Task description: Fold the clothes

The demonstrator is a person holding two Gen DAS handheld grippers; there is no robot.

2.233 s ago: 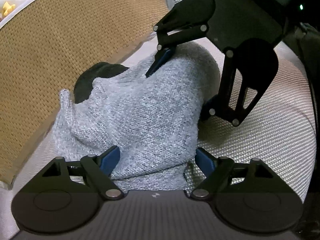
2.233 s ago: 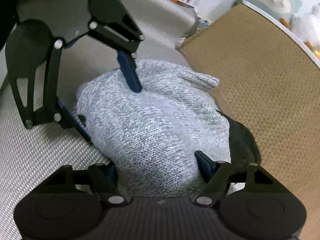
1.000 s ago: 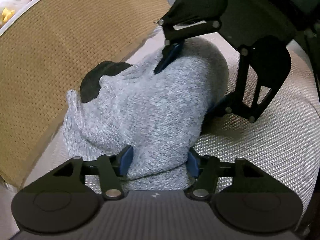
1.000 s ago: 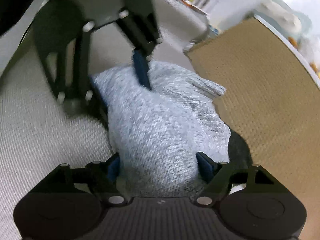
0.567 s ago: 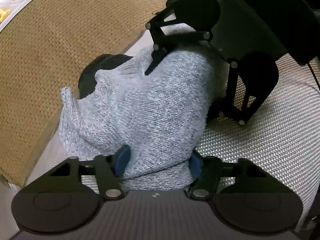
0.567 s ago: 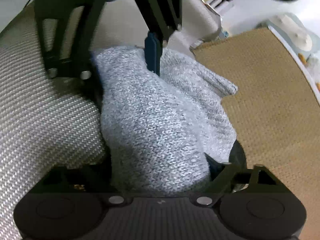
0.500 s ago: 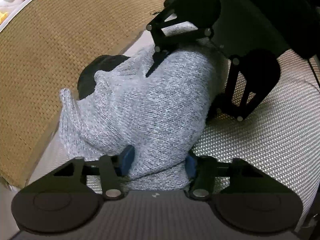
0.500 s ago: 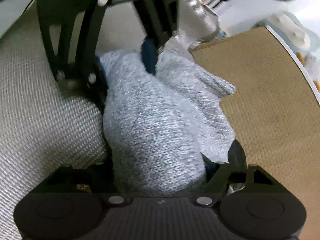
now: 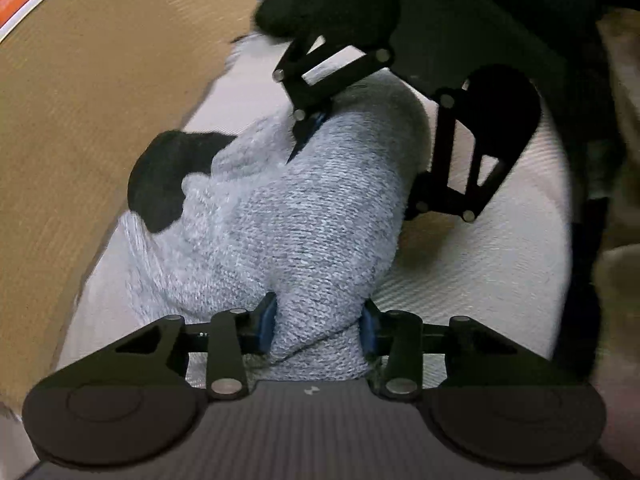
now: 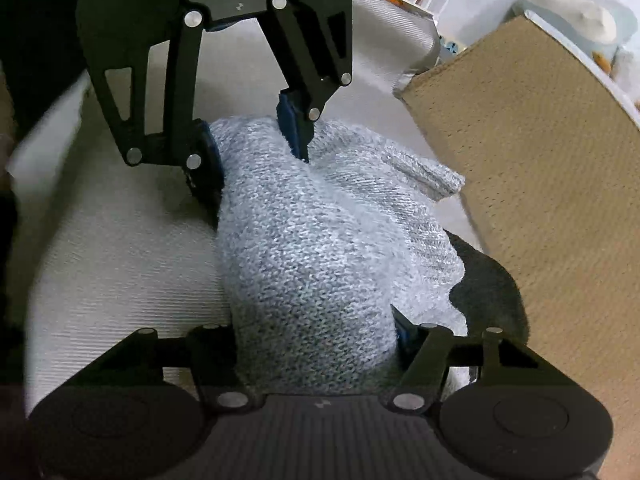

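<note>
A grey knitted garment (image 9: 300, 220) lies bunched into a roll on a white woven cushion (image 9: 480, 272). My left gripper (image 9: 318, 324) grips the roll's near end, blue pads pressing into the knit while the jaws are closing. The right gripper (image 9: 360, 168) clamps the far end. In the right wrist view the same garment (image 10: 320, 240) fills my right gripper (image 10: 316, 332), whose jaws are closing with the knit squeezed between them; its left pad is hidden by the cloth. Opposite it, the left gripper (image 10: 252, 148) pinches the other end. A ribbed cuff (image 10: 424, 172) sticks out sideways.
A black cloth (image 9: 160, 188) shows from under the garment, also visible as a black cloth (image 10: 492, 288) beside the right fingers. A tan woven panel (image 9: 80, 100) borders the cushion closely on that side. White cushion surface (image 10: 120, 260) stretches on the other side.
Both grippers have narrowed onto the ends of the grey roll, squeezing it tighter. Both have risen a little and the roll looks lifted with them.
</note>
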